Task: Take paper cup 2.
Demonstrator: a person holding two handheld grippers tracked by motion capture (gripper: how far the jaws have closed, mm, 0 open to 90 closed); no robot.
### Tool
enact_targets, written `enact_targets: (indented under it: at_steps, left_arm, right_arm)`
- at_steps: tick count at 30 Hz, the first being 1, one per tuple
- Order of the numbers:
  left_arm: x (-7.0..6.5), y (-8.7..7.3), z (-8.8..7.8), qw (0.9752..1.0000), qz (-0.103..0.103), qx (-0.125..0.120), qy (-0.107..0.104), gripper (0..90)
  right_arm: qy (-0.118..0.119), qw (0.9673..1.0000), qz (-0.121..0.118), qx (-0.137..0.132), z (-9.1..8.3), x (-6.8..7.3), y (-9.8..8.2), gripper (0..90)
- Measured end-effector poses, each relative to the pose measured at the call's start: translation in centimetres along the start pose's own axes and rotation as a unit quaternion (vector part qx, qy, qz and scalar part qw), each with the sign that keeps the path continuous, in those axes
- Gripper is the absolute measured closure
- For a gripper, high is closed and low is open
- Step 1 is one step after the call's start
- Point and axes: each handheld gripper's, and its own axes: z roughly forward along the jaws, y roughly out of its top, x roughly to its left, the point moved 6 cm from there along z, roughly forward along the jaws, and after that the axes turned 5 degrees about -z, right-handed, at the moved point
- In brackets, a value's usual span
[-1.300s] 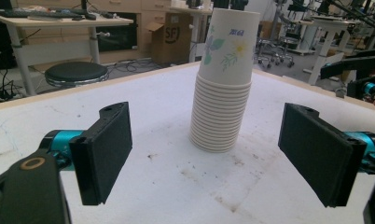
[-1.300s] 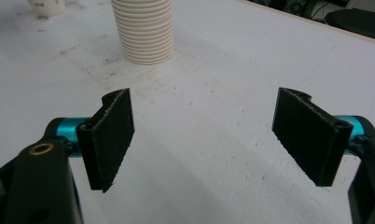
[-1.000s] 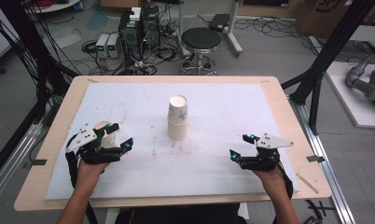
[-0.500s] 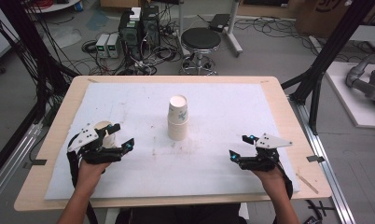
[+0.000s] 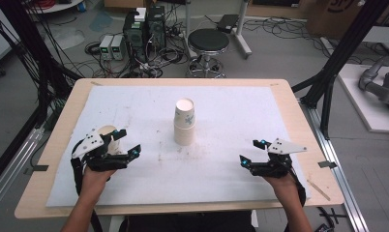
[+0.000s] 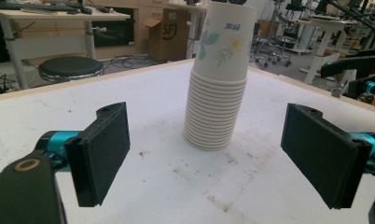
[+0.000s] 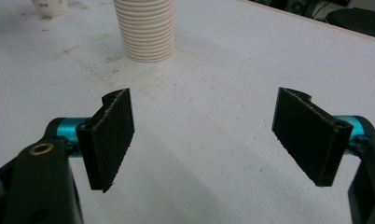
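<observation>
A tall stack of upside-down paper cups (image 5: pixel 185 123) stands in the middle of the white table cover (image 5: pixel 231 111); its top cup has a flower print. In the left gripper view the stack (image 6: pixel 219 88) rises straight ahead, beyond the jaws. My left gripper (image 5: pixel 128 142) rests at the front left, open, with nothing between its pads (image 6: pixel 206 154). A single paper cup (image 5: pixel 107 134) stands just behind its body. My right gripper (image 5: pixel 250 152) rests at the front right, open and empty (image 7: pixel 204 135). Its view has the stack (image 7: pixel 146 30) ahead to the left and the single cup (image 7: pixel 50 7) farther off.
The wooden table edge (image 5: pixel 299 116) frames the cover. The cover has brown stains (image 6: pixel 223 200) near the stack. Beyond the table stand a black stool (image 5: pixel 208 41) and electronic boxes with cables (image 5: pixel 144 29) on the floor. Black frame posts (image 5: pixel 337 58) rise at both sides.
</observation>
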Motion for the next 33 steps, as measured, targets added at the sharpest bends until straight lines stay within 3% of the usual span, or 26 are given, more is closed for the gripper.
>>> enact_targets:
  at_steps: [6, 13, 25, 33]
  left_arm:
    - [-0.7, 0.5, 0.4, 0.9998, -0.009, 0.007, -0.017, 15.6]
    - [-1.4, 1.2, 1.6, 0.9993, -0.006, 0.016, -0.032, 15.9]
    - [-2.4, 3.9, 4.3, 0.9970, 0.019, 0.043, -0.061, 15.9]
    - [-2.6, 5.2, 6.4, 0.9952, 0.032, 0.061, -0.070, 15.9]
  right_arm:
    - [0.006, 1.0000, -0.004, 0.001, 0.3, 0.1, 0.1, 21.4]
    - [0.013, 0.9999, -0.003, 0.003, 0.6, 0.4, 0.1, 21.4]
    - [0.018, 0.9998, -0.005, 0.005, 0.6, 0.3, -0.1, 21.4]
    - [0.020, 0.9998, -0.007, 0.006, 0.7, 0.4, -0.1, 21.4]
